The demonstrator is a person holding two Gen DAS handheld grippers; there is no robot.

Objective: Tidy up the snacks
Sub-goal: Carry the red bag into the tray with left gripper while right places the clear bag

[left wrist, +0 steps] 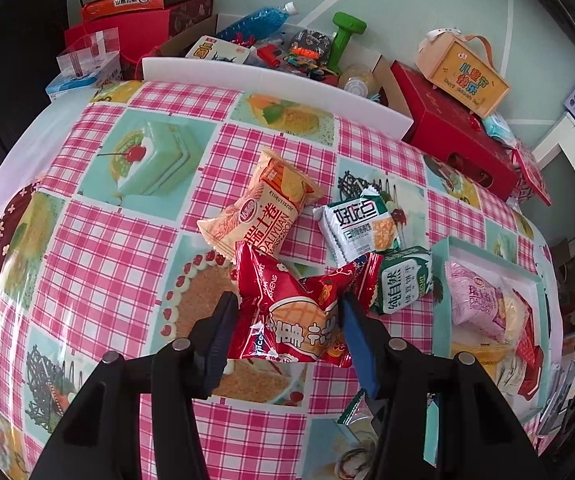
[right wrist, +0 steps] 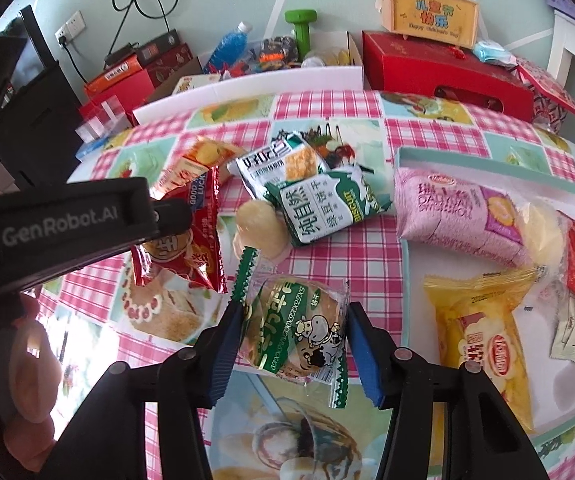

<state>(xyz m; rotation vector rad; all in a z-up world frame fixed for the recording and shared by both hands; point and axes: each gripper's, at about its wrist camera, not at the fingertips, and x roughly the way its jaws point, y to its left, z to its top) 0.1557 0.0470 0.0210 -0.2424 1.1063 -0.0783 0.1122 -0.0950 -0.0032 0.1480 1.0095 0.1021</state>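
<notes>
The left hand-held gripper (left wrist: 287, 322) is pinching a crinkly red foil snack packet (left wrist: 287, 312); the right hand-held gripper (right wrist: 294, 334) is clamping a clear green-edged biscuit packet (right wrist: 293, 330). Slippery film risks slipping before the teal cardboard tray (right wrist: 487, 160) at two o'clock.

Both tools share one build. The left gripper (left wrist: 287, 312) has two black, angular plastic arms that widen toward the camera, each with two round grey screw heads on its upper face. Its fingers (left wrist: 361, 344) are flat blades faced with dark blue ribbed pads. The right gripper (right wrist: 293, 332) has the same black forked frame, the same grey screws and the same blue ribbed pads (right wrist: 367, 352). In the right wrist view the other tool's black body carries a strap with "GenRobot.AI" printed in pale grey letters.
</notes>
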